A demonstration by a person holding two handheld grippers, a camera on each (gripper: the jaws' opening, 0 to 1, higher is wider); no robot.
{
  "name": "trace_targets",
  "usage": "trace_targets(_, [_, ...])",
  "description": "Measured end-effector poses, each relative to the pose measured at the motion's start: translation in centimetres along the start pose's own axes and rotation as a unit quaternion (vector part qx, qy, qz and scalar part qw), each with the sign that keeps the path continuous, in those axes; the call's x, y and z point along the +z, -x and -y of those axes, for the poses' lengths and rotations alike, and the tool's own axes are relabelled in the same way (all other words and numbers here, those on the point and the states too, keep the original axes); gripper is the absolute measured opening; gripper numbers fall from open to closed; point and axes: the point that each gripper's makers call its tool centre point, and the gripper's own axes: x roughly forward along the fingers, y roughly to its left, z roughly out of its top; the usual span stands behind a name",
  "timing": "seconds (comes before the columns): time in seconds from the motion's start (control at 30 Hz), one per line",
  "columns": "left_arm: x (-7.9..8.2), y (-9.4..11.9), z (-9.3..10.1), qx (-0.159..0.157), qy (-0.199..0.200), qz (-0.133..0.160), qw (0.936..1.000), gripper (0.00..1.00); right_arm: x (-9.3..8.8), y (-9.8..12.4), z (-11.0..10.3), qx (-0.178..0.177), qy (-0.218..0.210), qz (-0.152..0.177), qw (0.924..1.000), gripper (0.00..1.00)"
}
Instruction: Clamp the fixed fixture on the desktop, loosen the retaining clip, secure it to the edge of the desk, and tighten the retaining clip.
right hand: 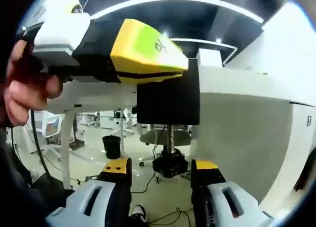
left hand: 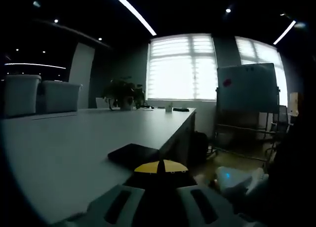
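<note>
Right hand-held gripper (right hand: 160,175) spread around black fixture's (right hand: 168,106) threaded screw knob (right hand: 169,165); left's state unclear

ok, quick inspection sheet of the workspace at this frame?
Surface: white desk, fixture at its edge.
Job's things: black clamp fixture on the desk edge; screw knob below it.
Clutter: two white bins, potted plant.
Grippers: left gripper holds the fixture from above; right gripper open, jaws either side of the knob.
Cables: black cables on the floor.
Surroundings: whiteboard, windows, office chairs.
</note>
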Motion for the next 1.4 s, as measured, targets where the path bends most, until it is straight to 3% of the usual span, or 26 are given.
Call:
trace_targets(0.27, [0.0, 0.0, 0.1, 0.002, 0.005, -0.001, 1.0, 0.01, -0.7, -0.7, 0.4, -0.004, 0.006, -0.019, 0.9998, 0.44])
trace_targets(0.4, [0.1, 0.0, 0.1, 0.004, 0.0, 0.0, 1.0, 0.01, 0.4, -0.7, 0.9, -0.002, 0.079, -0.006, 0.9969, 0.27])
trace_targets(0.43, [0.0, 0.1, 0.1, 0.003, 0.001, 0.0, 1.0, 0.01, 0.2, -0.6, 0.8, -0.001, 0.071, -0.009, 0.9974, 0.27])
trace_targets(0.5, [0.1, 0.1, 0.2, 0.002, 0.004, 0.003, 1.0, 0.01, 0.2, -0.5, 0.6, 0.011, 0.039, -0.014, 0.9991, 0.26])
trace_targets(0.7, [0.0, 0.3, 0.2, -0.003, 0.004, 0.0, 1.0, 0.01, 0.0, -0.5, 0.0, 0.112, 0.074, -0.022, 0.9907, 0.26])
trace_targets(0.87, [0.0, 0.3, 0.5, -0.007, -0.003, -0.006, 1.0, 0.01, -0.2, -0.5, -0.8, 0.207, 0.071, -0.032, 0.9752, 0.26])
trace_targets(0.97, [-0.1, 0.2, 0.7, -0.008, -0.005, -0.009, 0.9999, 0.01, -0.2, -0.1, -1.3, 0.267, 0.06, -0.035, 0.9613, 0.26])
trace_targets(1.03, [-0.1, 0.2, 0.7, -0.009, -0.003, -0.011, 0.9999, 0.01, -0.2, 0.2, -1.5, 0.303, 0.085, -0.033, 0.9486, 0.26])
trace_targets(1.17, [-0.1, 0.1, 0.5, -0.011, -0.002, -0.013, 0.9999, 0.01, -0.2, 0.6, -2.2, 0.377, 0.087, -0.042, 0.9213, 0.25])
trace_targets(1.27, [-0.1, 0.1, 0.6, -0.01, -0.005, -0.015, 0.9998, 0.01, -0.3, 0.6, -2.3, 0.409, 0.077, -0.045, 0.9081, 0.26])
trace_targets(1.4, [-0.3, 0.1, -0.2, -0.009, -0.007, -0.019, 0.9998, 0.01, -0.4, 0.5, -2.5, 0.413, 0.089, -0.048, 0.905, 0.26])
